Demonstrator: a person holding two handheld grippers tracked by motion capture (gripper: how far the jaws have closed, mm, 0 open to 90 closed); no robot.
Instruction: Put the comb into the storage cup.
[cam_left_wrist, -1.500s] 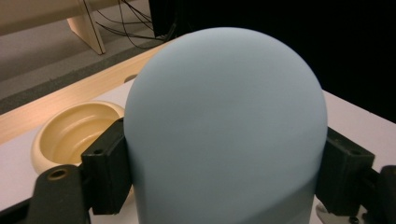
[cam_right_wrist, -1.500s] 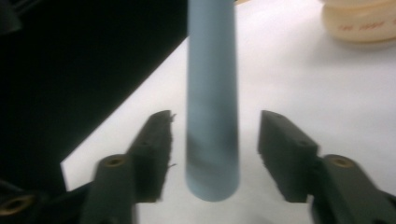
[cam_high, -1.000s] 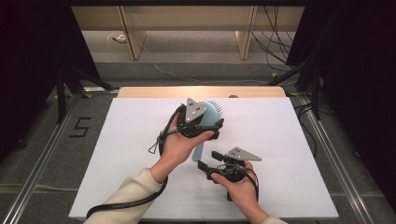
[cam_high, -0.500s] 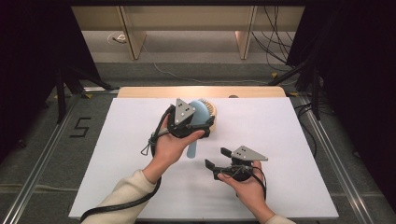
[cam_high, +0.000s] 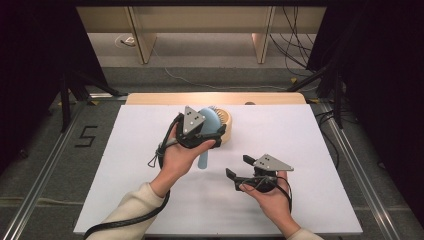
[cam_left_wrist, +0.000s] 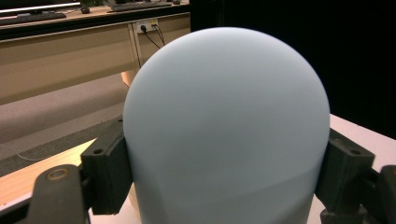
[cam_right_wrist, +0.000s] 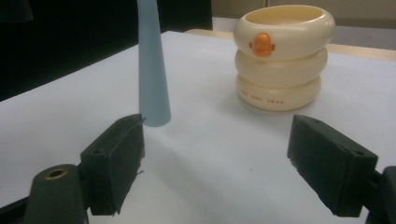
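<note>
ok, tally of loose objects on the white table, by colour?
Pale blue: 1, the plastic hairbrush with a rounded head and tapered handle, clamped in the left claw.
Cream: 1, the ribbed round cup with an orange duck face.
Total: 2.

A pale blue brush, blurred by closeness in the left gripper view, hides most of the tabletop behind it, and its lower part runs off the bottom edge. In the high view the left gripper and hand cover the middle of the brush, and the bristles are too small to make out. In the right gripper view the brush handle is cut off by the top edge. Small red lettering on the cream holder cannot be read. The holder's near side is hidden behind the brush in the high view.
</note>
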